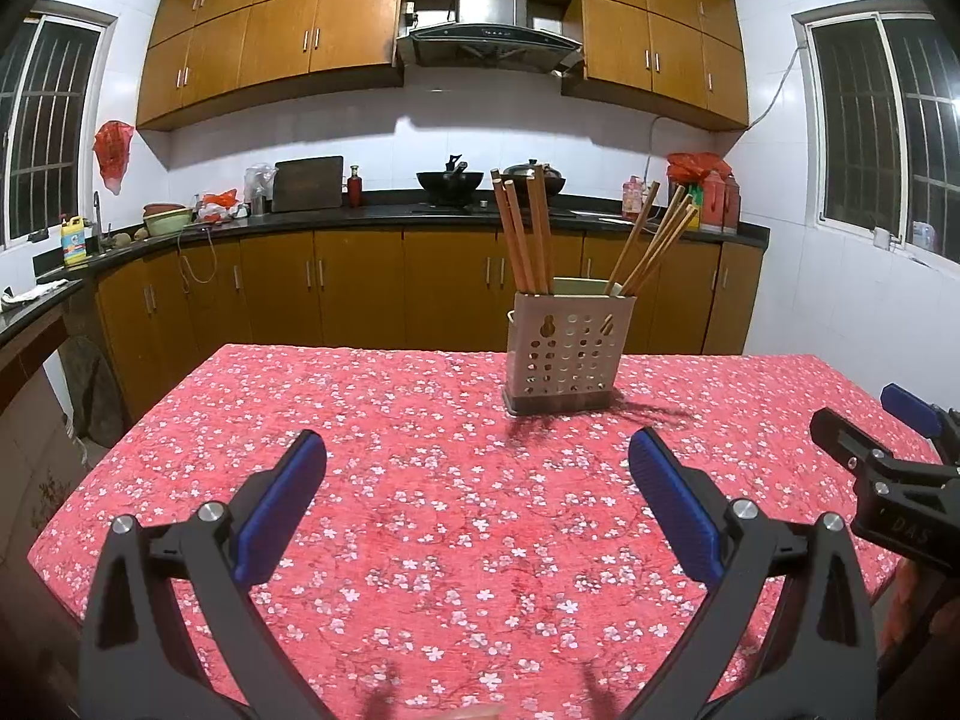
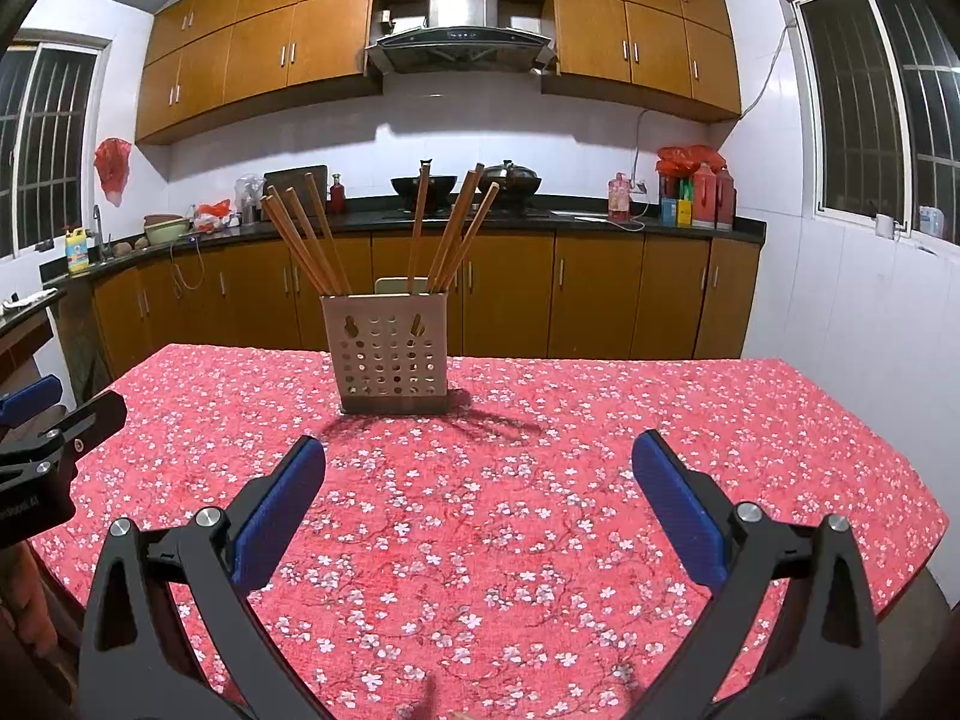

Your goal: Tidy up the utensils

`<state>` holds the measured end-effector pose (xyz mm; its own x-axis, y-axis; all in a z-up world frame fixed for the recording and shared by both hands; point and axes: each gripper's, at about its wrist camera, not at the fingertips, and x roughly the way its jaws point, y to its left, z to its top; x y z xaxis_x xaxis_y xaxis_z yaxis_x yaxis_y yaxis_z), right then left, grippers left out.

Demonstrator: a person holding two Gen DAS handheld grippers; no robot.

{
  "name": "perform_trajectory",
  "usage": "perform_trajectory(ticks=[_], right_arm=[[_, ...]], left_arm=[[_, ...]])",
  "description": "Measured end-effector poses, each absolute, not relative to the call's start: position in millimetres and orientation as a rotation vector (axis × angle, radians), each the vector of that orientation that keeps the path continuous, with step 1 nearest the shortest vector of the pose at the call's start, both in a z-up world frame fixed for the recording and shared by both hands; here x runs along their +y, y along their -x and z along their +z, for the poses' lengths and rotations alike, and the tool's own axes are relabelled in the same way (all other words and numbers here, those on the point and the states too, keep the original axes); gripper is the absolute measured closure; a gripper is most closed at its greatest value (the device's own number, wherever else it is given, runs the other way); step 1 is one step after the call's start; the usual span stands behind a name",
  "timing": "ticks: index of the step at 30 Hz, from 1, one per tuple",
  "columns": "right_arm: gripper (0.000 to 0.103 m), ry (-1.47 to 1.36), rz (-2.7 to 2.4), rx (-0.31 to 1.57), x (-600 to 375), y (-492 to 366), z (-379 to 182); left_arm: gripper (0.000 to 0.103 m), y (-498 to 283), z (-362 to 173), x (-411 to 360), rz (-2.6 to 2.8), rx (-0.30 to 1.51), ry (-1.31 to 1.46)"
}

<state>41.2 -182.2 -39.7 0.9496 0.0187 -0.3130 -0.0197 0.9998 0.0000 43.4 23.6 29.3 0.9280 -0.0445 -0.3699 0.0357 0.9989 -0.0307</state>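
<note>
Wooden chopsticks (image 2: 312, 240) stand near-upright, fanned out in the holder (image 2: 393, 354) mid-table, straight ahead of my right gripper (image 2: 479, 480) but off to the right of my left gripper (image 1: 477, 480). Both grippers wide open, holding nothing. Right's prob better placed imo.

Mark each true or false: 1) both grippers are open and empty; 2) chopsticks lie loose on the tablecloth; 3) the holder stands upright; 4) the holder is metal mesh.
1) True. The left gripper and right gripper are open, holding nothing.
2) False. The chopsticks all stand in the holder; the tablecloth around it shows none.
3) True.
4) False. It is a beige box with round holes, seemingly plastic.
</note>
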Motion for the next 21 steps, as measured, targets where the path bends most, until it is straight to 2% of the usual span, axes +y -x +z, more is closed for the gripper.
perform_trajectory(ticks=[21], right_arm=[[0.002,0.002,0.023,0.321,-180.6,-40.8,-40.0]], left_arm=[[0.004,-43.8,28.9,22.4,-0.042,0.381,0.022]])
